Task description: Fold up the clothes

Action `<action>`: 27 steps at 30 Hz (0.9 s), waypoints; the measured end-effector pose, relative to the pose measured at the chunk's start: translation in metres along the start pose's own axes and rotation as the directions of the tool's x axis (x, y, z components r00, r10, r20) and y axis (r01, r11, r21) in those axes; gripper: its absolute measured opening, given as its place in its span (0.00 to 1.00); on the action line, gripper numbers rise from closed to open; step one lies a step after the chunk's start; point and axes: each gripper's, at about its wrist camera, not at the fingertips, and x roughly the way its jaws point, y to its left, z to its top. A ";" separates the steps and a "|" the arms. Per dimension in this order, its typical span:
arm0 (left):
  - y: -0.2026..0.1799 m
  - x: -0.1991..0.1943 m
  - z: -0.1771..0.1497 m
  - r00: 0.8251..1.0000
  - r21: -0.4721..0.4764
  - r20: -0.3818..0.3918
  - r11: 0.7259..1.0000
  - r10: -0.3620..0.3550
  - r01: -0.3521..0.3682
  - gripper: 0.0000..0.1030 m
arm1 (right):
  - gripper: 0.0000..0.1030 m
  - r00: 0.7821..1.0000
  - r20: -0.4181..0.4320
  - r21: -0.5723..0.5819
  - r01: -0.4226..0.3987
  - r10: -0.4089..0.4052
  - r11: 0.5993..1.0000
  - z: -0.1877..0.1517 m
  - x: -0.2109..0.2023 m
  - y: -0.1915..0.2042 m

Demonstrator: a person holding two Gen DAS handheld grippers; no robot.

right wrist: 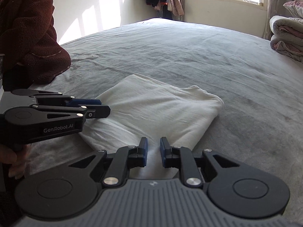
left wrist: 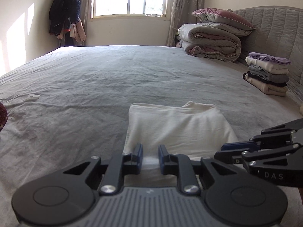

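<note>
Sunlit and quiet, the bedroom offers a wide grey bed [left wrist: 94, 79] as the work surface, with a stack of folded clothes [left wrist: 267, 73] far ahead and to the right of the left tool, by the headboard [left wrist: 274, 30]. The cream garment [left wrist: 176, 126], already folded into a compact rectangle, lies directly ahead of both tools, its near edge reaching in between their fingers. The left tool [left wrist: 150, 151] stands with a narrow gap, the cloth's near-left corner lying in that gap, though the pads do not visibly press it; I would call it open. The right tool [right wrist: 153, 145] stands the same way at the near-right corner, cloth between its fingers, a clear slit either side, so it too looks open rather than clamped. The step in hand seems to be taking hold of the near edge, either for one more fold or to carry the piece to the stack. To do it well, each tool should bite all the layers at its corner, not just the top one, close together, and lift evenly so the rectangle keeps its shape and does not sag open between them.
</note>
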 end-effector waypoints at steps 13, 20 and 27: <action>0.017 -0.022 -0.012 0.991 -0.032 -0.130 0.999 0.035 -0.039 0.31 | 0.21 0.996 -0.085 0.038 0.038 -0.035 0.999 -0.027 -0.040 0.000; 0.012 -0.044 -0.002 0.989 -0.026 -0.146 0.999 0.031 -0.035 0.38 | 0.22 0.995 -0.087 0.084 0.054 -0.047 0.995 -0.029 -0.061 -0.006; -0.011 -0.028 0.029 0.998 0.003 -0.045 0.999 -0.040 0.040 0.29 | 0.23 0.996 0.014 0.125 0.080 -0.083 0.989 -0.004 -0.062 -0.013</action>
